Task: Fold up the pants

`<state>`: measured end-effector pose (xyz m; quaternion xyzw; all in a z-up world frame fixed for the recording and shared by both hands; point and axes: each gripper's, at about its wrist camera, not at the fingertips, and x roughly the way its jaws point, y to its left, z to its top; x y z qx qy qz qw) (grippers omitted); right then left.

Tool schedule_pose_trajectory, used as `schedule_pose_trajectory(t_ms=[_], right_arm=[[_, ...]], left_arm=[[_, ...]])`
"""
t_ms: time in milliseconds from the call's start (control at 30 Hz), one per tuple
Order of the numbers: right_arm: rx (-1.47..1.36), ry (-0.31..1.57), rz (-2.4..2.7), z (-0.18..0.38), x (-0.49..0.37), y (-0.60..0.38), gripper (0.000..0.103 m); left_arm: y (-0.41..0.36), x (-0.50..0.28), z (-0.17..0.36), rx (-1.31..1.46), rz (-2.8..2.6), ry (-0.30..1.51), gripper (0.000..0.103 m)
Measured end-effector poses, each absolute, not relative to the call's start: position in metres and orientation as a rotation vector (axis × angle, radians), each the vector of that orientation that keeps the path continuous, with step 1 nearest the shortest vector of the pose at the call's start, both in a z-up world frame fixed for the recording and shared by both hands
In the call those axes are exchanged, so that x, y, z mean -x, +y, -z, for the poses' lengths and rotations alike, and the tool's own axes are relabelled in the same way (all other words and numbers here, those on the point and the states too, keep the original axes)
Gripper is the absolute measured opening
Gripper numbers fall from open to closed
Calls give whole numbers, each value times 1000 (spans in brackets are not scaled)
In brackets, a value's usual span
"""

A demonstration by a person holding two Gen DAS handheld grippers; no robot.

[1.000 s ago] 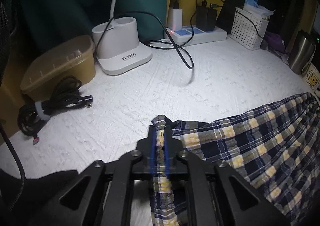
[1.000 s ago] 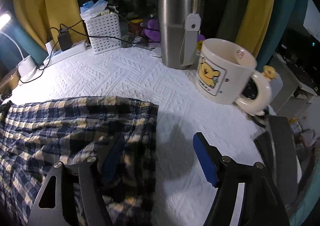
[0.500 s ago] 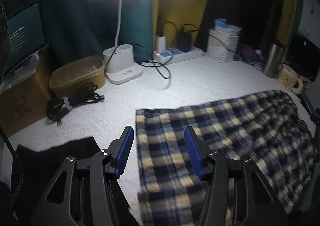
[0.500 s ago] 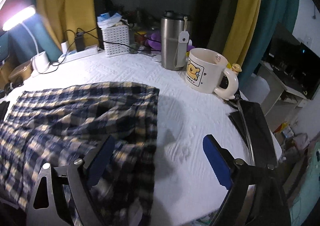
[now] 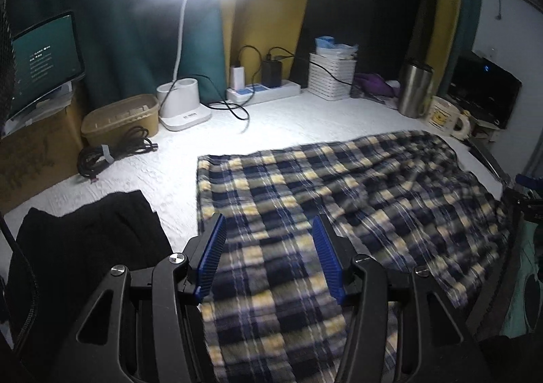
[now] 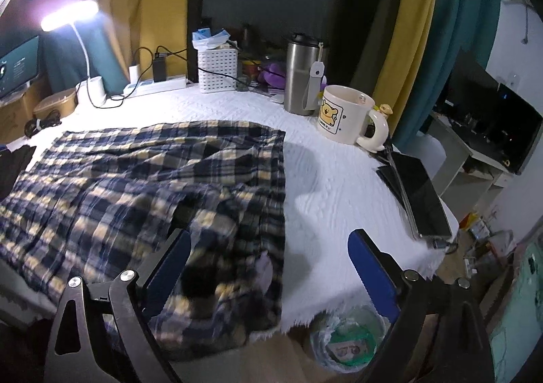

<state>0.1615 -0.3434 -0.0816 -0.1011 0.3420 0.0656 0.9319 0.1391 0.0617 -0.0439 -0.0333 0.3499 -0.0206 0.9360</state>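
Note:
The navy and yellow plaid pants [image 5: 339, 186] lie spread flat on the white table cover [image 5: 288, 121], folded over with one edge running along their left side. My left gripper [image 5: 268, 257] hovers open above their near part, with cloth below the blue pads [image 5: 212, 257] but not pinched. In the right wrist view the pants [image 6: 135, 179] reach the table's front edge. My right gripper [image 6: 271, 267] hangs over their right edge, its jaws opening wide, with nothing gripped between them.
A black garment [image 5: 85, 240] lies left of the pants. Along the back stand a lamp base [image 5: 183, 108], power strip [image 5: 264, 91], white basket [image 5: 331, 77], steel tumbler [image 6: 302, 77] and mug [image 6: 346, 118]. A dark tablet [image 6: 417, 193] lies at the right edge.
My left gripper let go of the pinched plaid cloth and opened. Both grippers drew back and rose, so the whole table shows. The right jaws spread wider.

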Motion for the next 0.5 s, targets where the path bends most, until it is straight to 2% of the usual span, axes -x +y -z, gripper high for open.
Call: schedule_pose_trajectory(t_ms=[500], right_arm=[[163, 755, -104, 116, -100, -361, 97]], left_arm=[[32, -88, 64, 77, 88, 732, 53]])
